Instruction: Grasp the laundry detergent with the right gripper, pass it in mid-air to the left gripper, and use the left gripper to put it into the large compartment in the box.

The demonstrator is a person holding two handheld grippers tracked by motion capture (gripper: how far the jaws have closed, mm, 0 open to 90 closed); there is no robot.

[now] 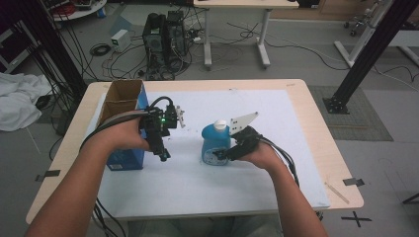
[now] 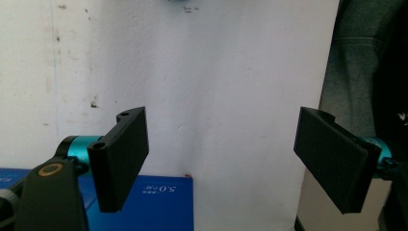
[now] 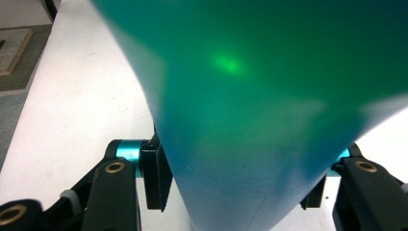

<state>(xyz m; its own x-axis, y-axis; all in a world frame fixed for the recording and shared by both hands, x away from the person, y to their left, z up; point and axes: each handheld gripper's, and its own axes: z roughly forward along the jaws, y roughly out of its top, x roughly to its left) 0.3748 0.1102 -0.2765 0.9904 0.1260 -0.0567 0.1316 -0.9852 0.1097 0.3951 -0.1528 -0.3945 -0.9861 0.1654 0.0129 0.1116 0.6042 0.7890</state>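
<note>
— What stands on the white mat (image 1: 276, 163)?
— An open cardboard box (image 1: 122, 101) with blue sides, near the table's (image 1: 316, 106) left edge.
— And behind the table?
— A black computer tower (image 1: 165, 42) among loose cables (image 1: 111, 59) (the floor is grey), a white desk (image 1: 237, 29), white cloth (image 1: 17, 98) at far left.

Blue bottle (image 1: 215, 143) — white cap, upright — mid-table on the white sheet (image 1: 197, 192)
</note>
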